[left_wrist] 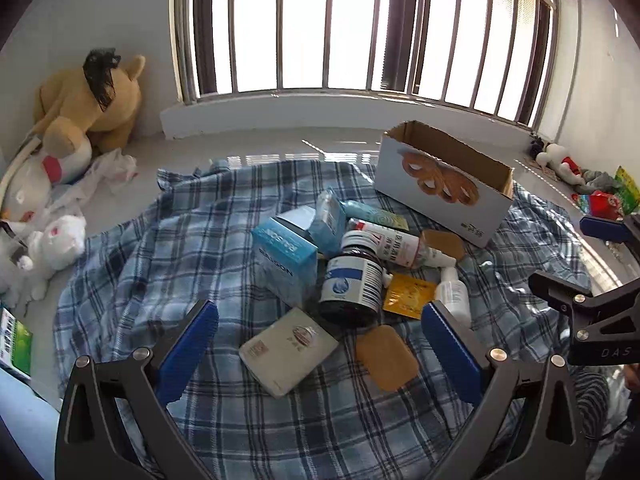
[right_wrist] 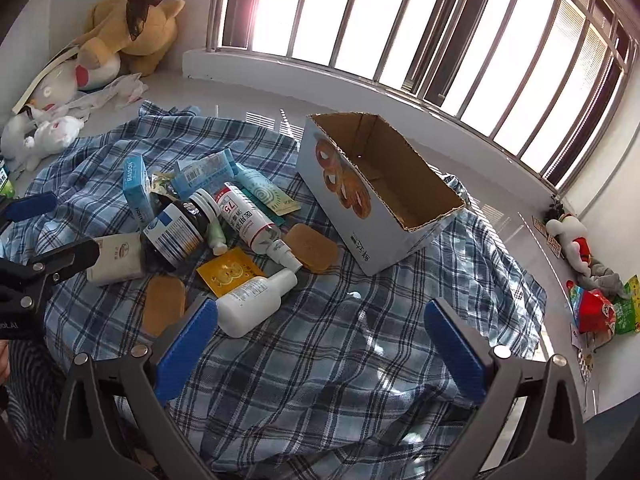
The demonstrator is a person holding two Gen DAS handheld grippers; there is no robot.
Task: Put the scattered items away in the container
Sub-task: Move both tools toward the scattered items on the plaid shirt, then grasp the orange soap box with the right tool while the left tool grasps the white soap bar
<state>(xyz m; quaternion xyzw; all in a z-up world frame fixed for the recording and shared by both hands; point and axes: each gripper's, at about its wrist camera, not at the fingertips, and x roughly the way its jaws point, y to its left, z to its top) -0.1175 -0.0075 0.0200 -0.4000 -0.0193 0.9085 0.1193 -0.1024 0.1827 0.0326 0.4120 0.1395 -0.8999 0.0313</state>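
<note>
An open, empty cardboard box (left_wrist: 444,184) (right_wrist: 376,192) stands on a blue plaid cloth (left_wrist: 192,248) (right_wrist: 340,344). Left of it lies a pile: a dark pill bottle (left_wrist: 352,284) (right_wrist: 176,232), blue cartons (left_wrist: 284,260) (right_wrist: 134,188), a white spray bottle with red print (left_wrist: 400,248) (right_wrist: 252,220), a small white bottle (left_wrist: 452,292) (right_wrist: 252,304), a yellow sachet (left_wrist: 408,294) (right_wrist: 230,272), tan pads (left_wrist: 386,356) (right_wrist: 312,246) and a flat white box (left_wrist: 288,350) (right_wrist: 116,258). My left gripper (left_wrist: 320,320) is open above the flat white box. My right gripper (right_wrist: 320,316) is open over bare cloth, right of the small white bottle.
Plush toys (left_wrist: 88,96) (right_wrist: 132,28) and a plastic bag sit at the back left by the wall. A barred window (left_wrist: 360,24) runs behind. Small toys and packets (right_wrist: 592,304) lie at the right. A green box (left_wrist: 14,344) is at the left edge.
</note>
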